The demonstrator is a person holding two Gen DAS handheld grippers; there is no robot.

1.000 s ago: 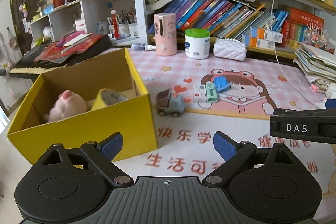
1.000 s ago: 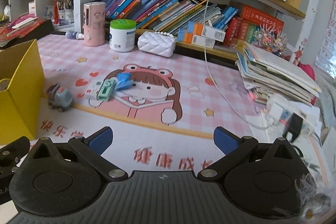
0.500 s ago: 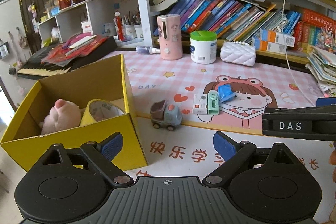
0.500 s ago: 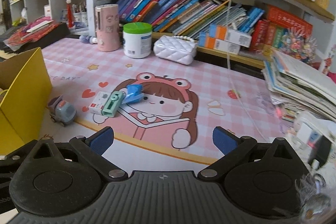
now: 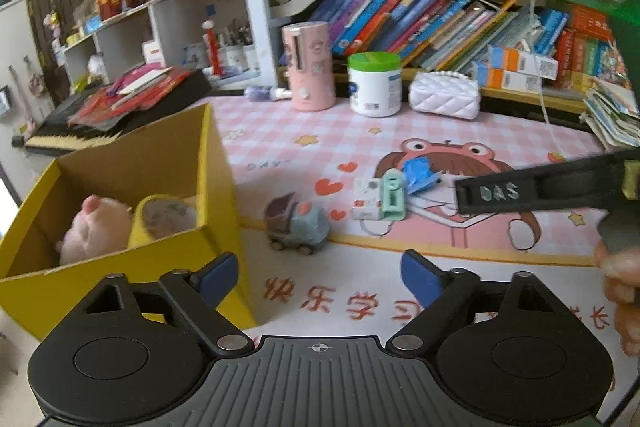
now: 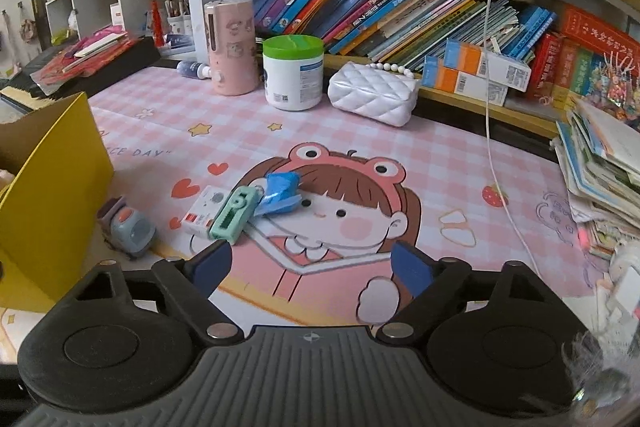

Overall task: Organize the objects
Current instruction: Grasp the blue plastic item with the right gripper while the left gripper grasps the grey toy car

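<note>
Right wrist view: the right hand-held gripper [image 6: 310, 265], jaws closing on nothing, faces the green clip [image 6: 233, 214] at centre left. The left hand-held gripper [image 5: 320, 277] is also closing empty, likely so both can feed the yellow box [image 5: 120, 163] at left.

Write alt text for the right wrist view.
The right gripper, jaws closing on nothing, points at a mint green case, white box and blue wad clustered on a pink cartoon mat. A toy car sits beside a yellow box.

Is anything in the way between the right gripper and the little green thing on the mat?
Nothing visible is. The right gripper, jaws closing and empty, looks straight at the green thing over bare mat. The white box and blue piece touch its sides, and the toy truck sits off towards the yellow box.
</note>
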